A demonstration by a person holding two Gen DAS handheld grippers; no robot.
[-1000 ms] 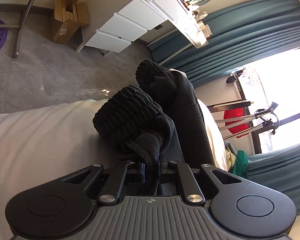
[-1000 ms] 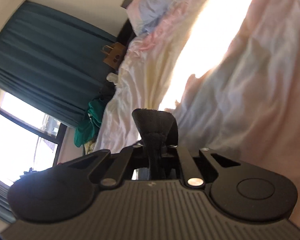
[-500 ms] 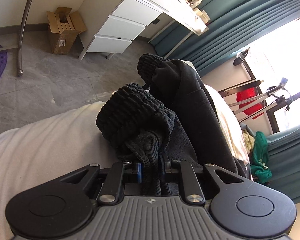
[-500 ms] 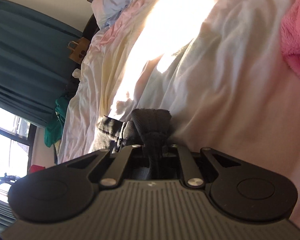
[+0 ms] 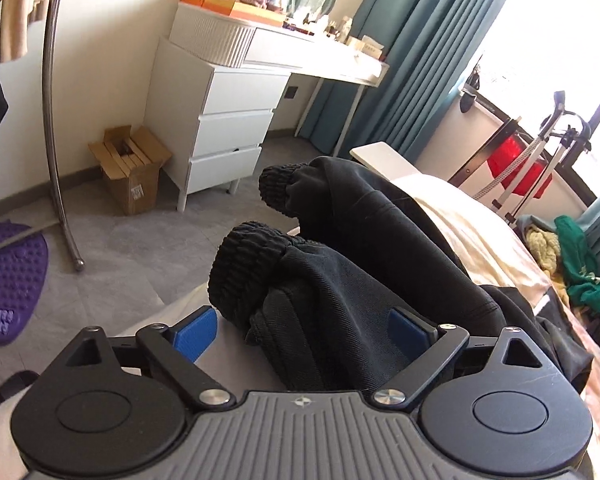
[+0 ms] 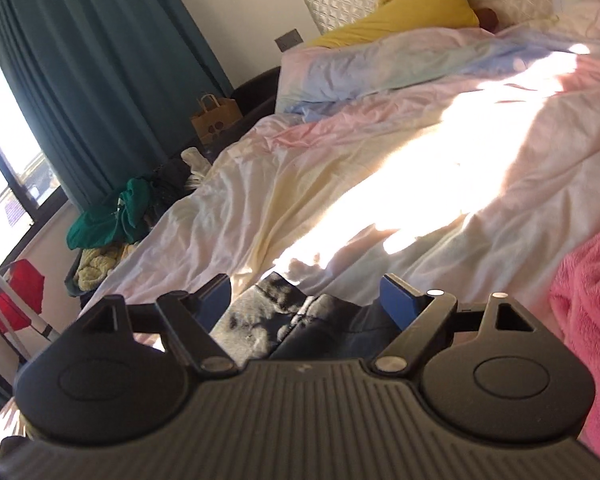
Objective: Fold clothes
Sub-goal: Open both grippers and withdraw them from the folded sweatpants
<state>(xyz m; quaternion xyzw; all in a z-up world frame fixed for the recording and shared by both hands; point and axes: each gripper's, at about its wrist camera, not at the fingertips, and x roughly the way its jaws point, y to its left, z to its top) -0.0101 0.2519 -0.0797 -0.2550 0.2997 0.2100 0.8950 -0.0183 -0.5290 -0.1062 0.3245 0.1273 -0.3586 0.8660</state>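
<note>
Both grippers have just released. The left gripper [image 5: 304,330], clamped on the black trousers [image 5: 364,280] a second ago, has just been opening; its jaws now stand wide with the cuff end lying loose between them, neither pad pressing. The right gripper [image 6: 306,298] shows the same: jaws spread, dark cloth [image 6: 296,320] between but ungripped. The trousers lie on the bed [image 6: 340,184], 2 ribbed cuffs [image 5: 244,268] side by side. Judgement: this fold is laid down; a fresh grip comes next.
</note>
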